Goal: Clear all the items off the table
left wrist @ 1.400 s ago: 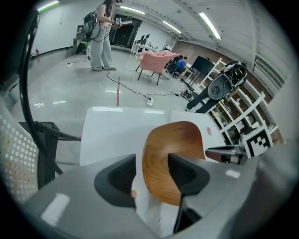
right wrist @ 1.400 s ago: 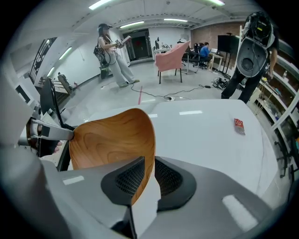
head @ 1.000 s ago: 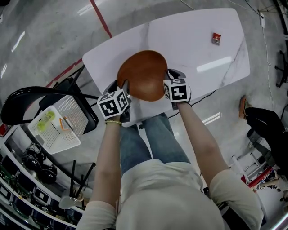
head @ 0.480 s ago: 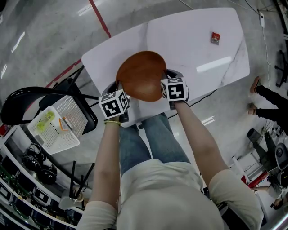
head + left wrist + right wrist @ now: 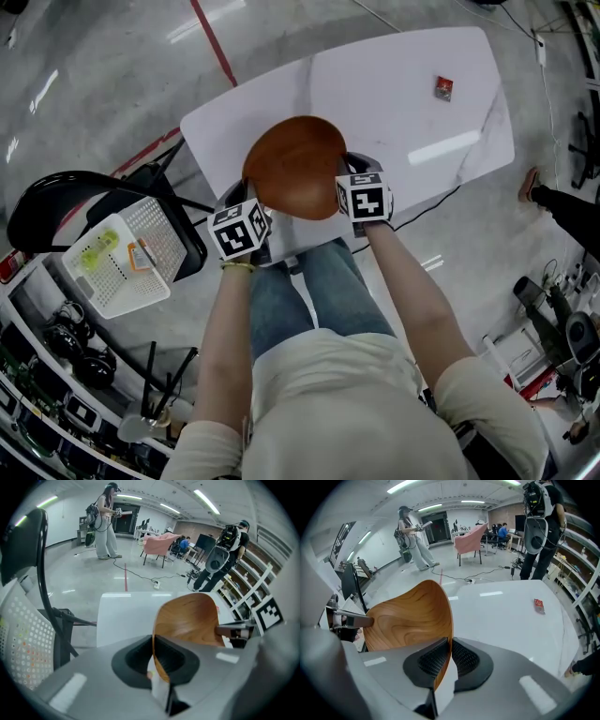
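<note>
Smooth wooden bowl (image 5: 295, 167), oval, thin-walled, grain showing, sits over near edge of the bench (image 5: 394, 103), a white glossy marble-look slab w/ rounded corners. L gripper (image 5: 153, 660) & R gripper (image 5: 451, 660) pinch opposite rims betw. ribbed black pads; both sets of jaws just been closing, rim between. Small red packet (image 5: 442, 87) on far side of bench, well apart. White perforated basket (image 5: 150, 234) on black chair (image 5: 186, 248) at left, off bench.

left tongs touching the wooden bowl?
Touching. Left gripper view: left tongs have just been closing and now clamp the wooden bowl at its rim, no gap either side.
</note>
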`<state>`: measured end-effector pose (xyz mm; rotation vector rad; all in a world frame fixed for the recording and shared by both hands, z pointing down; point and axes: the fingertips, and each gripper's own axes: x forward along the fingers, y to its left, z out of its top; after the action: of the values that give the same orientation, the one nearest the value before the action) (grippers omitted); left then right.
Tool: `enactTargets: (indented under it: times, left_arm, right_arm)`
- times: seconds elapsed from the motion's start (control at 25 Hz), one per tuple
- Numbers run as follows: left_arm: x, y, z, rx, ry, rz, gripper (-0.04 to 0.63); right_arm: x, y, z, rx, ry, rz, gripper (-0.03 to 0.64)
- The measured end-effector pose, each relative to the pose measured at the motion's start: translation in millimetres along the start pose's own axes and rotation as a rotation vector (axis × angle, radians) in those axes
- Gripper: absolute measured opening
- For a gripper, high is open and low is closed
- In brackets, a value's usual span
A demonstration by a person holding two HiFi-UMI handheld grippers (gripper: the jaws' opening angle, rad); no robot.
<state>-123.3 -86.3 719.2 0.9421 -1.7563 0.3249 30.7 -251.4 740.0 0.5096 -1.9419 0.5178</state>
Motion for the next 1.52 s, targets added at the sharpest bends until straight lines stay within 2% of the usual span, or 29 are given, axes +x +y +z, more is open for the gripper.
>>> enactTargets:
  times: [0.48,1.12,1.52]
  left_arm:
    - [-59,13,6,-0.049,-0.062,-0.001,0.021]
    - [-151,54,8,-0.102,-0.146,0.001,0.02]
    - [-214,93,-3,-0.191,-0.189,0.022,0.02]
  right_arm:
    - [-53,34,22,-0.062,-0.062,0.005,0.025]
    - [-119,108,44,-0.13,-0.127,0.025,0.024]
    - [-154,170,58,-0.221,-0.15,0.062,0.023]
